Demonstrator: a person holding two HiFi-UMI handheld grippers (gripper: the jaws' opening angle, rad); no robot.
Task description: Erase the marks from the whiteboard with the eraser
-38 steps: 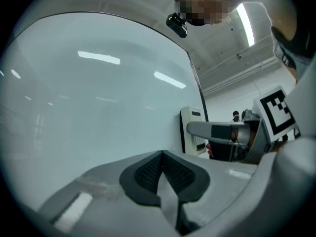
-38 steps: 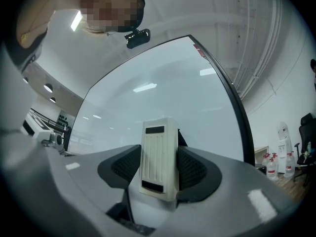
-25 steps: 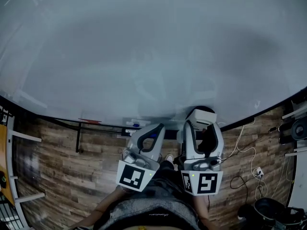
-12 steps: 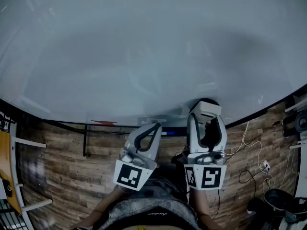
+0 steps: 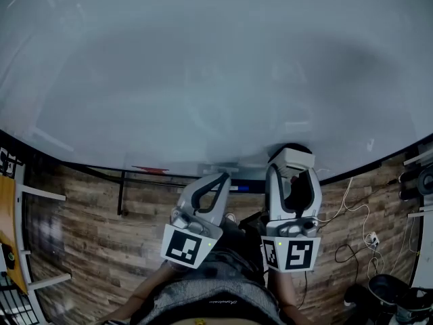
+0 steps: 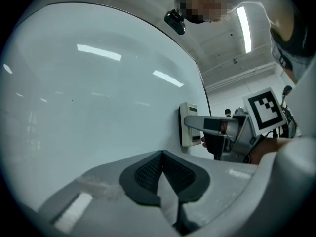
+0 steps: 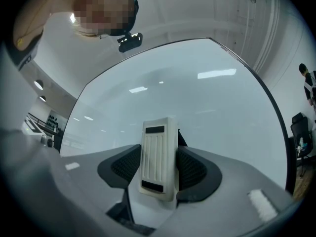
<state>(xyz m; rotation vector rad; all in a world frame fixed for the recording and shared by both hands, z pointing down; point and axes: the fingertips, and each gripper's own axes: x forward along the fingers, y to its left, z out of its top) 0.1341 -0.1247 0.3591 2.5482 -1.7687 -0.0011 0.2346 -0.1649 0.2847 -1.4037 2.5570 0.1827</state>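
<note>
Under you runs a brown wood-plank floor [image 5: 81, 229]. At your far left, a white tube-frame rack [image 5: 40, 193] stands beside the edge of a yellow tabletop [image 5: 5, 215]. To your right, thin white cables [image 5: 352, 205] trail over the planks, and a round black bin [image 5: 382, 291] stands on that same side. Overhead, a long white strip light [image 6: 243, 26] glows on a pale ceiling. A black office chair [image 7: 298, 127] sits far off.

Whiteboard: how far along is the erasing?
Done: the whiteboard shows no clear marks in any view. In hand: the right hand-held gripper is shut on the eraser, held flat against the board's lower part. The left hand-held gripper is shut, empty. Left: little, if anything.
</note>
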